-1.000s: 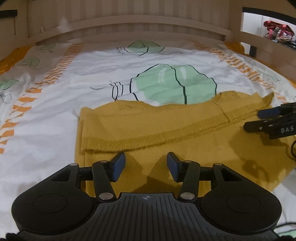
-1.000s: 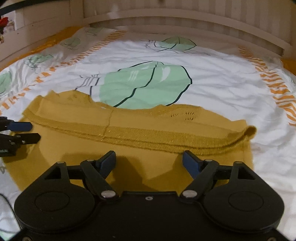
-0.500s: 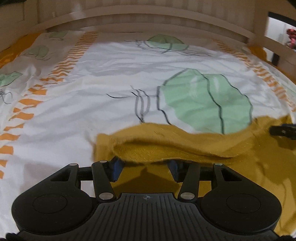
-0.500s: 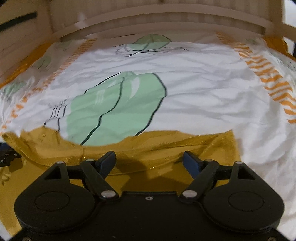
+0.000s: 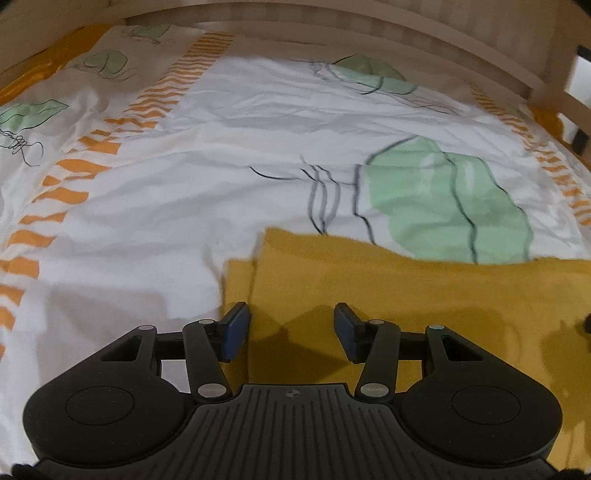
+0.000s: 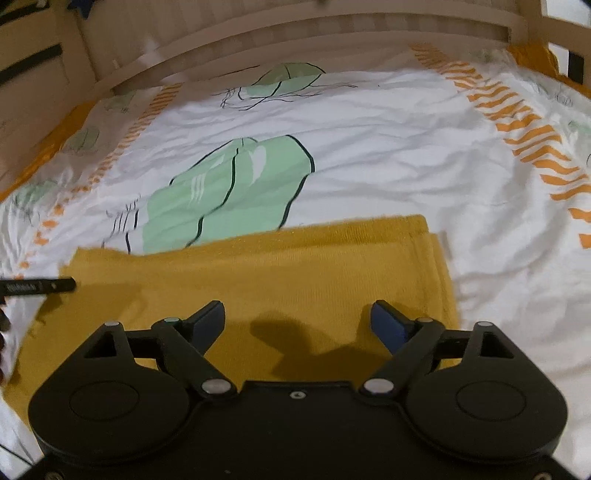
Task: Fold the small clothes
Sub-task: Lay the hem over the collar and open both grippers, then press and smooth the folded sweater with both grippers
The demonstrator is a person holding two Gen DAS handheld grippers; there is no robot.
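Observation:
A mustard-yellow knit garment [image 5: 406,288] lies folded flat on the bed, its top layer laid over a lower layer that shows at the left edge. It also shows in the right wrist view [image 6: 280,273]. My left gripper [image 5: 291,328] is open and empty just above the garment's near left part. My right gripper [image 6: 297,325] is open and empty above the garment's near right part. One finger of the left gripper [image 6: 37,286] shows at the left edge of the right wrist view.
The bed has a white sheet [image 5: 221,155] with green leaf prints [image 5: 443,206] and orange striped borders [image 6: 532,140]. A wooden slatted rail [image 5: 332,22] runs along the far side and round the corners.
The garment's far ribbed edge has been folded forward and let go, so the garment now lies as a flatter, shorter rectangle. Both grippers have drawn back toward its near side.

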